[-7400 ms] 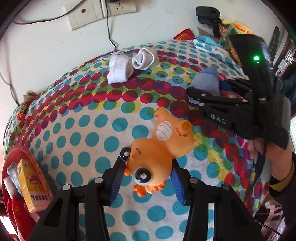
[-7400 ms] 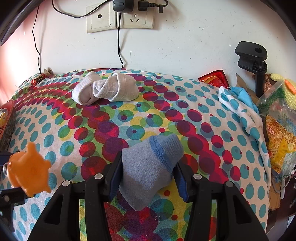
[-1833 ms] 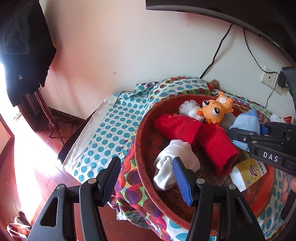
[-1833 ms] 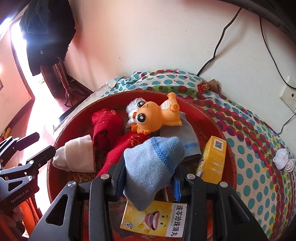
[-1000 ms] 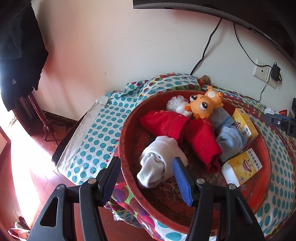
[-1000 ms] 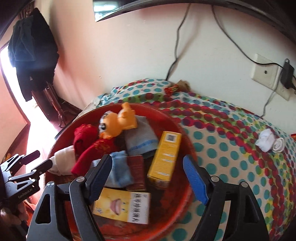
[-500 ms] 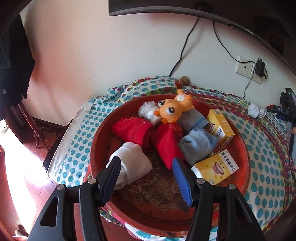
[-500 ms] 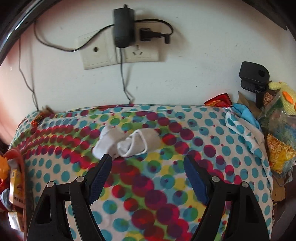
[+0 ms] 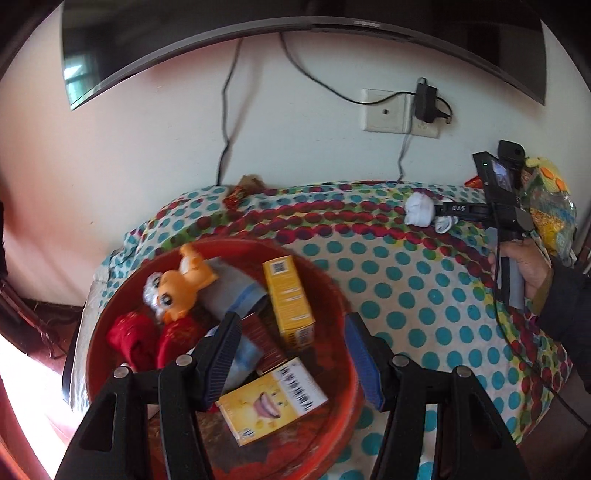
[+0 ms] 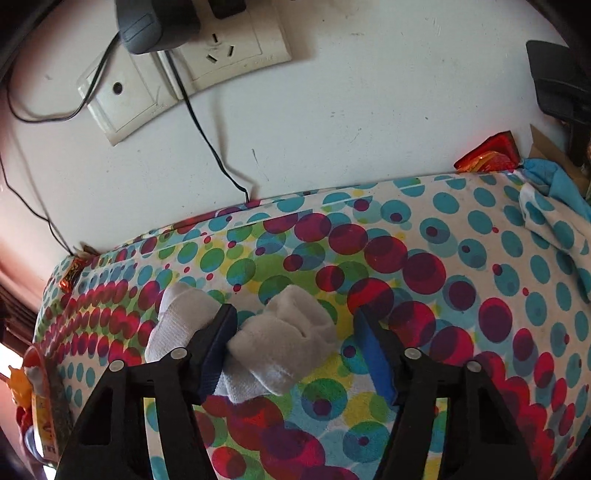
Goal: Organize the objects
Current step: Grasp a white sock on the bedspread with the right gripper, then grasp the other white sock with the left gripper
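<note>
Inside red basin (image 9: 343,306): toy (image 9: 184,284), socks (image 9: 147,338), boxes (image 9: 290,301).

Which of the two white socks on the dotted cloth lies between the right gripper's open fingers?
The rolled white sock sits between the right gripper fingers. The other white sock lies outside, left of the left finger.

I see two white rolled socks (image 10: 284,332) lying side by side on the dotted cloth (image 10: 461,277), near the wall.

A wall socket (image 10: 236,48) with a plugged-in charger (image 10: 159,26) sits above the polka-dot cloth (image 10: 461,295).
</note>
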`<state>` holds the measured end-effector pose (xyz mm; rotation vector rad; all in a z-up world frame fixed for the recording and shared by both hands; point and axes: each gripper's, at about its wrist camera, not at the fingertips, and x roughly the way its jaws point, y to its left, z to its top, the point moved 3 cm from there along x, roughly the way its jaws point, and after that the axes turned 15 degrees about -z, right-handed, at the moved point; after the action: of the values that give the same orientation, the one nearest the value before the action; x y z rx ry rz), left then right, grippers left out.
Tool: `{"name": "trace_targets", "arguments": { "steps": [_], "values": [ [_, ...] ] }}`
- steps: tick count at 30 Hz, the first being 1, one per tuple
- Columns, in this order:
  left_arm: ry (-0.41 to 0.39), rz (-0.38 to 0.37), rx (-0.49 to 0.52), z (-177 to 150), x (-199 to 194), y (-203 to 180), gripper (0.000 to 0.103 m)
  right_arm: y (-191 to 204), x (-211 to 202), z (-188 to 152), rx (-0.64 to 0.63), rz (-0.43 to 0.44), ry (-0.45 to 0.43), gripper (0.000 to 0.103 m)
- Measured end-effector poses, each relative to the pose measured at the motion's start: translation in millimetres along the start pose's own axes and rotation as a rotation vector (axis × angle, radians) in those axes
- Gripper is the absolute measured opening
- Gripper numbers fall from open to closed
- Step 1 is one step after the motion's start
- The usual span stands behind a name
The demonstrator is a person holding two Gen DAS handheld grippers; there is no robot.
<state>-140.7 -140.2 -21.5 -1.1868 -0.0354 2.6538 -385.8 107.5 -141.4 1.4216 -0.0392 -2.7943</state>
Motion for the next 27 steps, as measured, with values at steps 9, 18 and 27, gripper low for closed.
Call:
{"name": "trace_targets", "arguments": {
  "steps": [9, 18, 27],
  "values": [
    [0.065, -0.103, 0.128, 51.4, 91.6, -87.9, 0.06, -9.0, -47.0, -39.5, -0.28, -0.063, -0.104, 0.039],
    [0.166, -0.227, -0.061, 97.1, 193.4, -115.2, 0.06, -71.2, -73.9, -84.2, -0.287, -0.121, -0.143, 0.039],
    [0.178, -0.187, -0.031, 130.7, 246.9, -118.4, 0.06, -65.0, -67.1, -83.8, -0.32, -0.156, -0.119, 0.042]
  ]
}}
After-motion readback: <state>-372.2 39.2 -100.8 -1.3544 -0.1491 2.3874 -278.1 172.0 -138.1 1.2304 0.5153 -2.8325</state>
